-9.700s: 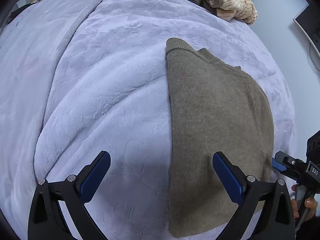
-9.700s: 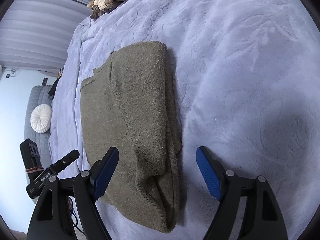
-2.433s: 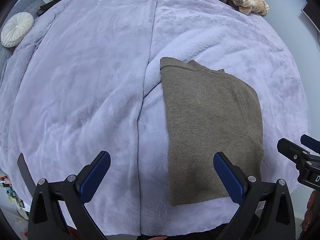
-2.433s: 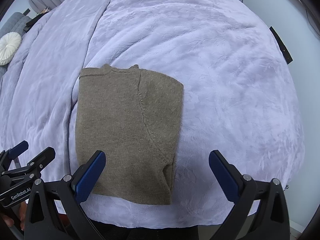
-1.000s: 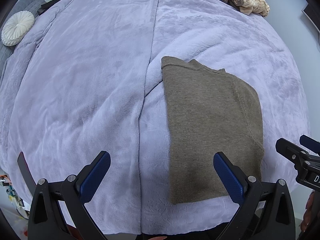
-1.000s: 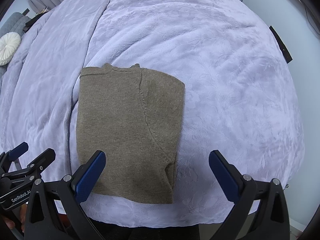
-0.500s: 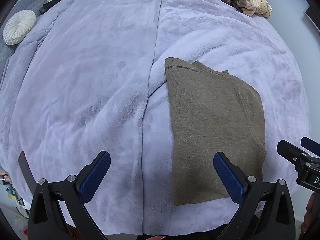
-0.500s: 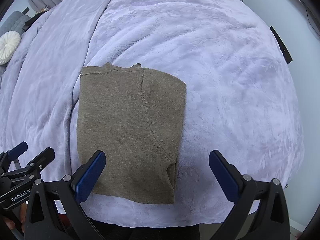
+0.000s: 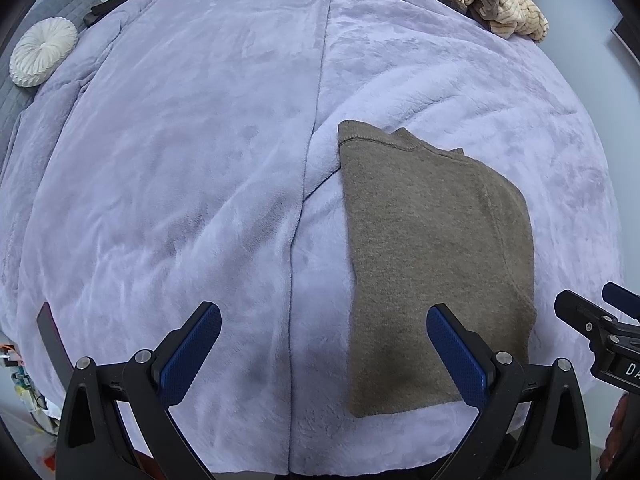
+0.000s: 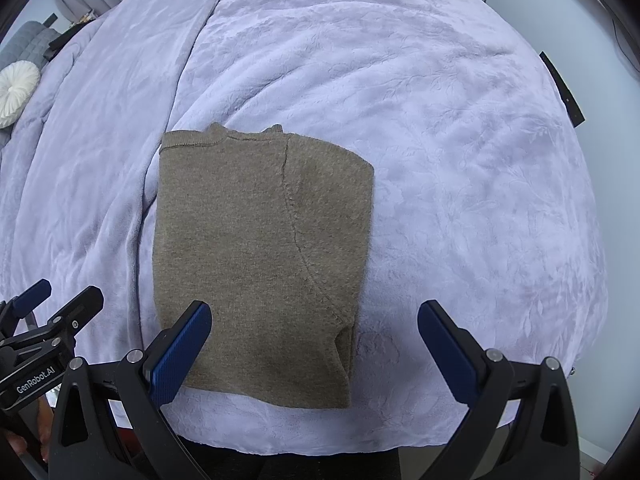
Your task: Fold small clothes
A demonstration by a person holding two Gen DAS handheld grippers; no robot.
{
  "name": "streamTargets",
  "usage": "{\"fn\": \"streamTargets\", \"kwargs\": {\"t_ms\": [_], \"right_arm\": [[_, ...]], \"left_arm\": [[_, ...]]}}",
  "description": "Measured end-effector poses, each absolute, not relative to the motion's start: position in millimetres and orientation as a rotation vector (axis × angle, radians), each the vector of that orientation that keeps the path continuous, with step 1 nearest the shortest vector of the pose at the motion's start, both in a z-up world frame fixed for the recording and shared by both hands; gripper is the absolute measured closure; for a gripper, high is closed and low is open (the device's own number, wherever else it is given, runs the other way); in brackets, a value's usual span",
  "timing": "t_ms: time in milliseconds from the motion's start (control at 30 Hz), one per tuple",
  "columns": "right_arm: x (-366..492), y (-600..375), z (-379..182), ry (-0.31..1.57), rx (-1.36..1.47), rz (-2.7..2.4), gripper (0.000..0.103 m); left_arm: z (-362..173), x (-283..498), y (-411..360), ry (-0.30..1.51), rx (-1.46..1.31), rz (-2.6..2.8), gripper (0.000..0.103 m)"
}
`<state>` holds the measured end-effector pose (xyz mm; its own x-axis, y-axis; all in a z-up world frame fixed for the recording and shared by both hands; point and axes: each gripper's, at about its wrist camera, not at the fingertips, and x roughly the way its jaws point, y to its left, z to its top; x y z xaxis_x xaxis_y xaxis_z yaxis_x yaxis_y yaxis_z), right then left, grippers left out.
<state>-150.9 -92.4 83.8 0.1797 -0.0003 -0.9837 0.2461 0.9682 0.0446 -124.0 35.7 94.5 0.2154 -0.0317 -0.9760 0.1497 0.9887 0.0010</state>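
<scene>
The olive-brown sweater [image 10: 260,256] lies flat on the lavender plush blanket [image 10: 460,160], near the blanket's front edge, already reduced to a compact, roughly rectangular packet. Its ribbed neckline edge faces away from that front edge, a sleeve seam curves down the top layer, and stacked layers show at the packet's near right corner. The outline is tidy, with no loose sleeve protruding. Judgement: the folding of this garment appears complete, or nearly so; at most one further halving or a light squaring of edges would remain. The left gripper [image 9: 320,348] hovers above the blanket's front edge with its jaws spread wide and nothing held; its right finger overlaps the sweater's near left portion in view, and contact cannot be confirmed. The right gripper [image 10: 314,346] is likewise wide apart and empty, its left finger over the sweater's near edge. A heap of striped beige and brown garments [image 9: 492,4] sits at the blanket's far side, well apart from the sweater, and probably represents the work outstanding.
</scene>
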Motion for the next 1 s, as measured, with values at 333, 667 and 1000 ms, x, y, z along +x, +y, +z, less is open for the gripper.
{"fn": "streamTargets", "kwargs": {"t_ms": [333, 667, 1000], "right_arm": [[-148.3, -91.9, 79.7, 1.394, 0.202, -0.171, 0.0], [-146.7, -89.2, 78.4, 1.404, 0.193, -0.17, 0.0], [-144.3, -86.1, 76.1, 1.416, 0.183, -0.169, 0.0]], "left_arm": [[94.1, -123.6, 37.2, 1.342, 0.097, -0.119, 0.0], [92.8, -123.0, 38.5, 1.345, 0.089, -0.12, 0.0], [88.9, -119.5, 42.7, 1.358, 0.064, -0.111, 0.0]]}}
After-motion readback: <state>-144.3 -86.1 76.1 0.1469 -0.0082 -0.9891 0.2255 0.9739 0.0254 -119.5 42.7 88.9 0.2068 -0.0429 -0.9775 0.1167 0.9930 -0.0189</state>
